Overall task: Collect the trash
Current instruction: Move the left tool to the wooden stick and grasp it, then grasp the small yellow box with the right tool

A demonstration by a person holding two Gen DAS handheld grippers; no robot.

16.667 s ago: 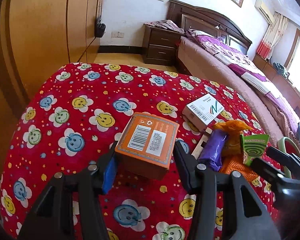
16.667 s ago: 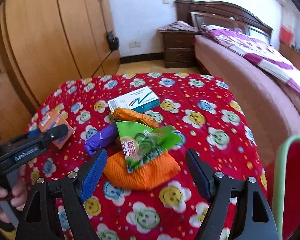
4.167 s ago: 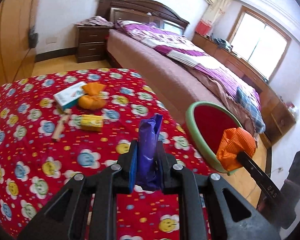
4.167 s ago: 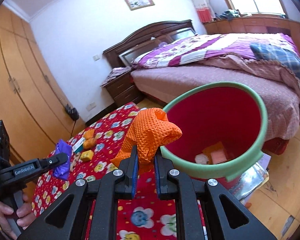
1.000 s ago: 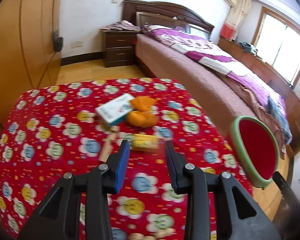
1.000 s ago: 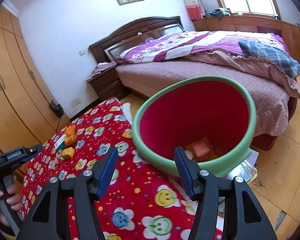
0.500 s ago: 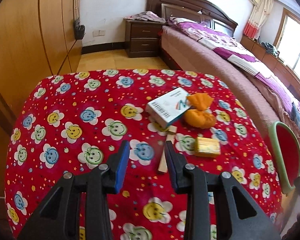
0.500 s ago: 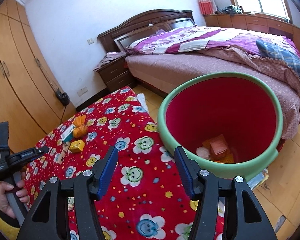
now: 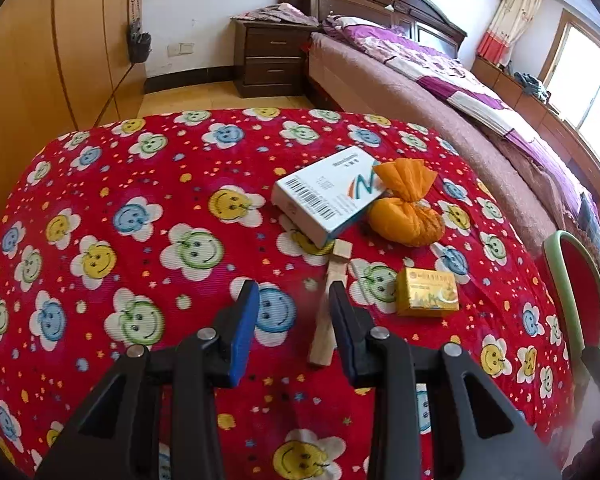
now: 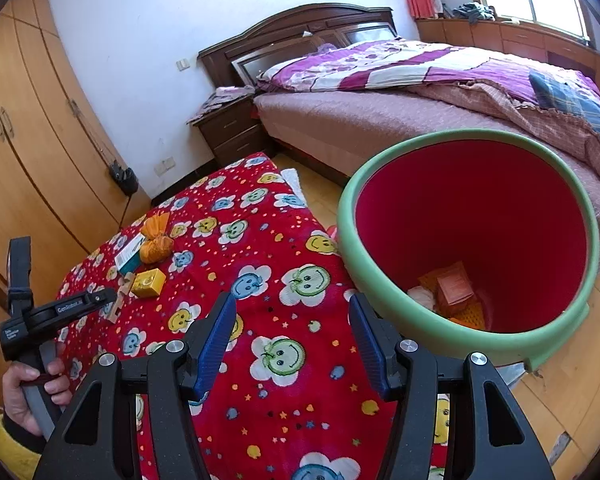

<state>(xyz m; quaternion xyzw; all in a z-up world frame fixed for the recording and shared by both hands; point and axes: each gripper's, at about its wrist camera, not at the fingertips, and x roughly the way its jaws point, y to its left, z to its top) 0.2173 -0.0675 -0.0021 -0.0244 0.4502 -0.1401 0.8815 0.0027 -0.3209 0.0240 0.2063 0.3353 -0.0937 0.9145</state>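
On the red smiley tablecloth [image 9: 140, 208] lie a white and teal box [image 9: 328, 196], an orange tied bag [image 9: 406, 216], a yellow box [image 9: 427, 292] and a wooden stick [image 9: 330, 300]. My left gripper [image 9: 294, 316] is open and empty above the cloth, with the stick just inside its right finger. My right gripper [image 10: 292, 332] is open and empty over the cloth, left of the red bin with a green rim [image 10: 380, 280], which holds orange trash [image 10: 454, 286]. The left gripper also shows in the right wrist view [image 10: 100, 298].
A bed [image 10: 400, 92] and dark nightstand [image 9: 272, 56] stand behind the table. Wooden wardrobes [image 9: 40, 40] line the left wall. The bin's rim [image 9: 580, 320] shows at the table's right edge. Wooden floor [image 10: 580, 380] surrounds the bin.
My left gripper has moved in lower over the table toward the wooden stick. My right gripper has drawn back a little from the bin. Both stay open and empty.
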